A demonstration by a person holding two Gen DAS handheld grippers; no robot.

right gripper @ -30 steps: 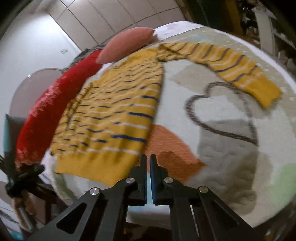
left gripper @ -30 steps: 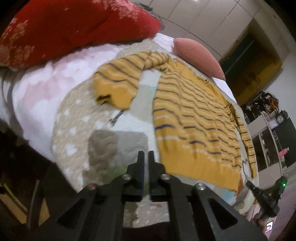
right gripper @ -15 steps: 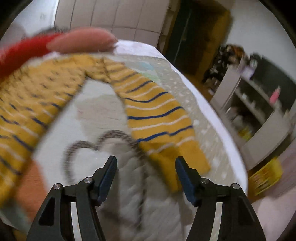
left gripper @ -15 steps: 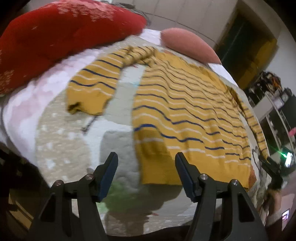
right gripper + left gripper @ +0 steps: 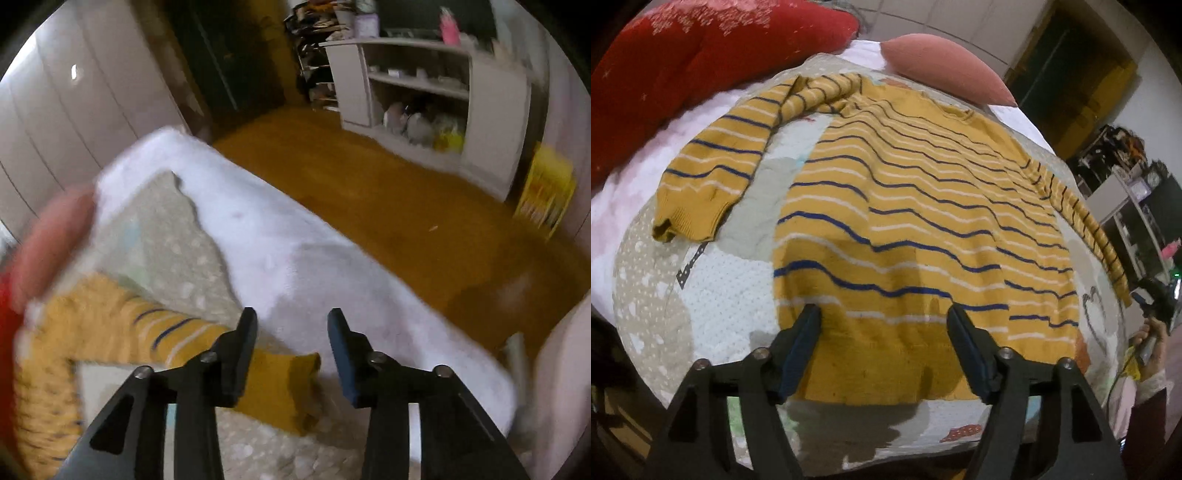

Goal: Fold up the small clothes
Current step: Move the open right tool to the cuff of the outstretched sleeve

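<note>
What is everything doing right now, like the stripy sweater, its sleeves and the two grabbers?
Yellow striped sweater: spread flat on the patterned blanket, unfolded.
Left sleeve: stretched out, bunched near the shoulder.
Right sleeve cuff: lying flat below the right gripper.
Left gripper: jaws opening, over the sweater's hem, gripping nothing.
Right gripper: jaws closing, nothing between them yet.
Red pillow: resting behind the sweater.
</note>
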